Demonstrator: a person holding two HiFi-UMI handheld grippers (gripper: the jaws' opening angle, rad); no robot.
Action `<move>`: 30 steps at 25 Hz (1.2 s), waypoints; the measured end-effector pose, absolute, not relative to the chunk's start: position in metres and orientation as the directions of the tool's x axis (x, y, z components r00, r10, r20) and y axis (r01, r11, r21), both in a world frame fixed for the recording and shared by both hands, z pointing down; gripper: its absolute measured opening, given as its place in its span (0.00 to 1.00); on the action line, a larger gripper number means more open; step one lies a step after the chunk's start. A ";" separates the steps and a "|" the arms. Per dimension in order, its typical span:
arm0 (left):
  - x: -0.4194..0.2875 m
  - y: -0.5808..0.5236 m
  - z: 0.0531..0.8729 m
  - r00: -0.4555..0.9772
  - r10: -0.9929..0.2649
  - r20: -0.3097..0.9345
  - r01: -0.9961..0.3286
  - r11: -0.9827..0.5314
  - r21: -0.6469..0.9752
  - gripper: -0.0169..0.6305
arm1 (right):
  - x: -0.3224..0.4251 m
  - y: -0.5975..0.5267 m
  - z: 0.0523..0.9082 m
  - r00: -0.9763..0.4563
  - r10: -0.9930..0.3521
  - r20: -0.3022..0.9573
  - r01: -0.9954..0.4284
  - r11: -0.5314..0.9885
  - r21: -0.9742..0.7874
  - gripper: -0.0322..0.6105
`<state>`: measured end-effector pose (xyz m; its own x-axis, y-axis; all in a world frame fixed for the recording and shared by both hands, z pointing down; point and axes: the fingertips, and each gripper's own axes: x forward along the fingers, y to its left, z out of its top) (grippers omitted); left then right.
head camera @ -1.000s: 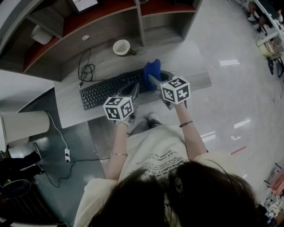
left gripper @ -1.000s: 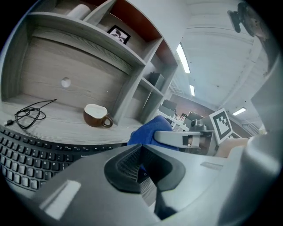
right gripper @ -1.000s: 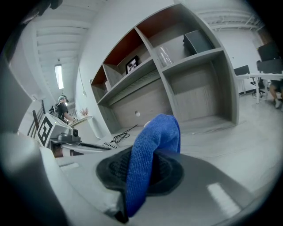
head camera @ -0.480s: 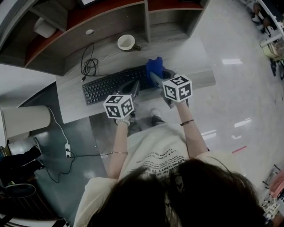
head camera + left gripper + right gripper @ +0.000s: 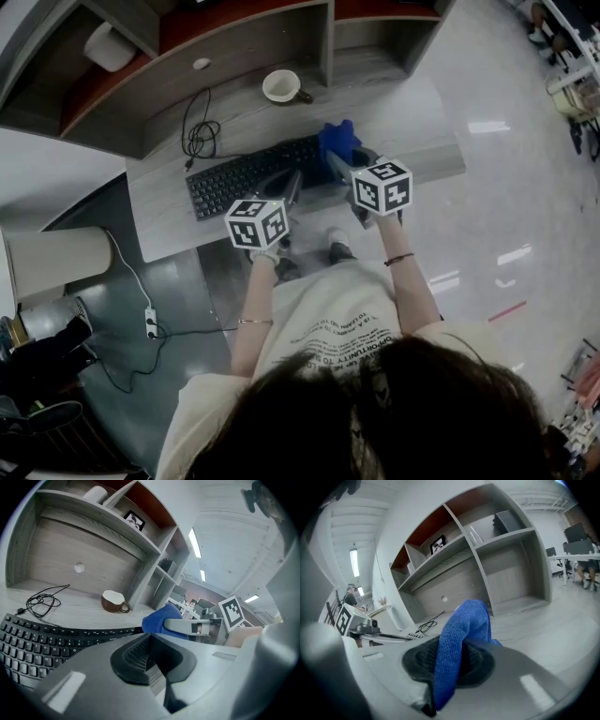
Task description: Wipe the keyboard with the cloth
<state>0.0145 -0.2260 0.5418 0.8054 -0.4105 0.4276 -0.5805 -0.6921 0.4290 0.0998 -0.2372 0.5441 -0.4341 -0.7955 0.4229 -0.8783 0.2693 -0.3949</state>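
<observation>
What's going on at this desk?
A person holds a gripper in each hand over the desk. The right gripper is shut on a blue cloth at the right end of the black keyboard; contact is unclear. The left gripper is shut and empty, near the keyboard's front edge.

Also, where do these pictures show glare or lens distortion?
Head view: bright glare streaks on the glossy pale floor. Left gripper view: the wide lens bends the grey wooden shelves, and the corners go dark. Right gripper view: same bending; the blue microfibre cloth between the jaws looks sharp.
</observation>
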 end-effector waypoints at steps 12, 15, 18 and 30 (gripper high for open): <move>-0.008 -0.230 0.540 0.816 -0.400 0.417 -0.566 -0.698 0.438 0.03 | 0.079 -0.238 0.546 -0.411 -0.799 0.438 -0.889 0.245 -0.387 0.14; -0.014 -0.231 0.541 0.815 -0.401 0.418 -0.568 -0.696 0.439 0.03 | 0.072 -0.239 0.547 -0.415 -0.797 0.438 -0.887 0.249 -0.388 0.14; -0.021 -0.233 0.541 0.812 -0.406 0.420 -0.573 -0.692 0.439 0.03 | 0.065 -0.240 0.547 -0.422 -0.794 0.438 -0.885 0.255 -0.390 0.14; -0.048 -0.241 0.540 0.801 -0.425 0.421 -0.590 -0.680 0.435 0.03 | 0.037 -0.248 0.547 -0.447 -0.781 0.436 -0.876 0.282 -0.391 0.14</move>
<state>-0.0476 -0.2406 0.5405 0.8013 -0.4252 0.4208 -0.5896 -0.6804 0.4352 0.0371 -0.2476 0.5472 -0.4466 -0.7815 0.4357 -0.8759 0.2824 -0.3912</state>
